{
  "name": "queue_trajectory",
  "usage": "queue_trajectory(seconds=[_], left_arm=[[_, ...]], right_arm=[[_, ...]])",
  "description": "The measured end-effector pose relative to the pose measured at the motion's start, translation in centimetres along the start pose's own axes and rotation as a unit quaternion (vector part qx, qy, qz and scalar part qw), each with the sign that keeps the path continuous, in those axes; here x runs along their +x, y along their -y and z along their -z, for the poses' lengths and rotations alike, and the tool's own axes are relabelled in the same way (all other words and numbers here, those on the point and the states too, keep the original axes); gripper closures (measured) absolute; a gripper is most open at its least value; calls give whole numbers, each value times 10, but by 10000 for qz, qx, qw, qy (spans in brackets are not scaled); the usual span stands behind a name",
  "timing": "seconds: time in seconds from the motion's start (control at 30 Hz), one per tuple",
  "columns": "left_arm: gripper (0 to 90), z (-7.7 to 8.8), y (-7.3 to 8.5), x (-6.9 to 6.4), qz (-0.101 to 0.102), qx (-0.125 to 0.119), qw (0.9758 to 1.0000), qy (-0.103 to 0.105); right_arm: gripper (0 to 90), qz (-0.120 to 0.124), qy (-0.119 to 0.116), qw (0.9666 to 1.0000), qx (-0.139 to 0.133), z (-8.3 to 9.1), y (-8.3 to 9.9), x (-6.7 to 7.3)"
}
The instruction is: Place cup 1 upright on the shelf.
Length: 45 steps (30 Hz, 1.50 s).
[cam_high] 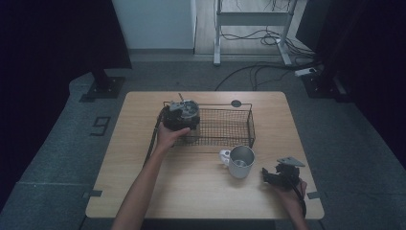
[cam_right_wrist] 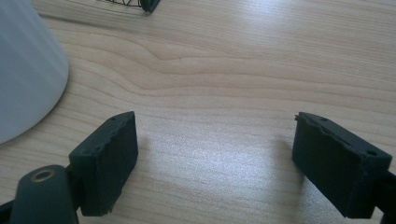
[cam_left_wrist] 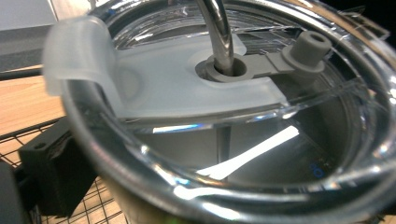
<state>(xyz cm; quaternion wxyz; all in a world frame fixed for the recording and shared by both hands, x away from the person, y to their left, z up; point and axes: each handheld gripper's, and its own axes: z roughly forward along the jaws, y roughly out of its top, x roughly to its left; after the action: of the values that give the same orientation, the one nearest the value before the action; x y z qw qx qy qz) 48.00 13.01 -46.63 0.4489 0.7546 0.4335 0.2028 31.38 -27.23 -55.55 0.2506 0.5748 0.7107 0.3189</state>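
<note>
A metal tumbler (cam_high: 186, 108) with a clear lid (cam_left_wrist: 210, 93) and a bent metal straw (cam_left_wrist: 217, 32) stands at the left end of a black wire basket (cam_high: 251, 125). My left gripper (cam_high: 178, 120) is shut on the tumbler from the near side, and one of its black fingers (cam_left_wrist: 51, 172) presses against the tumbler's wall. My right gripper (cam_high: 269, 176) rests low over the table near the front right, jaws wide open (cam_right_wrist: 215, 140) with only bare wood between them. A white mug (cam_high: 241, 162) stands just left of it, its side visible (cam_right_wrist: 23, 70).
The wooden table (cam_high: 143, 191) has free room at the front left and middle. A small dark round disc (cam_high: 236, 103) lies behind the basket. Beyond the table are a grey floor, cables and desk legs (cam_high: 218, 43).
</note>
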Motion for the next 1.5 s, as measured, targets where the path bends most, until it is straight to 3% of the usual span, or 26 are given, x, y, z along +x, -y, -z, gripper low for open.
queue_trajectory(seconds=[0.33, 0.5, 0.67, 0.97, 1.17, 1.37, 1.5], left_arm=[[29, 26, 1, -5, -214, -248, 9994, -63], [33, 42, 8, -5, -138, -395, 9991, -60], [38, 60, 20, -5, -10, -475, 9988, 91], [61, 84, 37, -14, -146, -505, 9983, 263], [72, 97, 57, -20, -125, -446, 9983, 361], [80, 109, 82, -24, -87, -356, 9989, 292], [87, 115, 96, -28, -173, -241, 9993, 242]], right_arm=[[146, 5, -9, 10000, -1, 0, 0, 0], [147, 5, -12, 10000, 10, 0, 0, 0], [147, -2, -13, 10000, 7, 0, 0, 0], [146, -1, -5, 10000, 5, 0, 0, 0], [146, 1, -6, 10000, 4, 0, 0, 0], [147, 25, -22, 10000, 8, -1, -1, 1], [148, 30, -24, 10000, 5, -1, -1, 1]])
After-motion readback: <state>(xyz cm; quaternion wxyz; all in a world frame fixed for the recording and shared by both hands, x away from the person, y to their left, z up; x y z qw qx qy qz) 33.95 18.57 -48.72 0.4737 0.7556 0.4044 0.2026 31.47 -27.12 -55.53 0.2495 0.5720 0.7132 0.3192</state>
